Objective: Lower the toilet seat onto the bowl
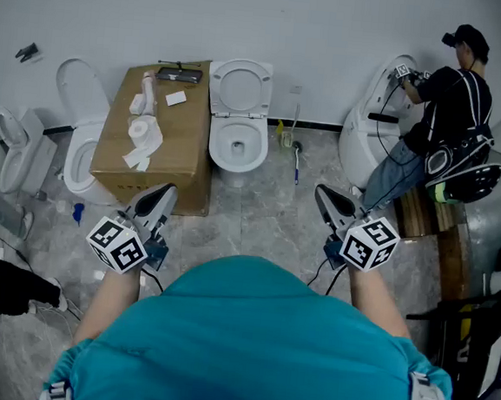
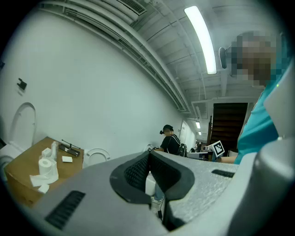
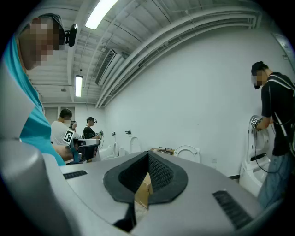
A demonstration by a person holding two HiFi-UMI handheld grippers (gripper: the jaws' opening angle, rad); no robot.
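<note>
A white toilet [image 1: 237, 141] stands against the far wall in the head view. Its seat [image 1: 240, 88] is raised upright over the open bowl. The raised seat also shows small in the left gripper view [image 2: 97, 156] and in the right gripper view [image 3: 187, 152]. My left gripper [image 1: 166, 193] is shut and empty, held low and well short of the toilet, near a cardboard box. My right gripper [image 1: 322, 195] is shut and empty too, off to the toilet's right on my side. In both gripper views the jaws meet at the tips, left gripper [image 2: 148, 154], right gripper [image 3: 148, 154].
A cardboard box [image 1: 159, 134] with paper rolls stands left of the toilet. Another toilet [image 1: 82, 128] is further left. A brush [image 1: 296, 160] leans near the wall. At the right a person in black [image 1: 441, 116] works on a third toilet [image 1: 369, 135]. The floor is grey tile.
</note>
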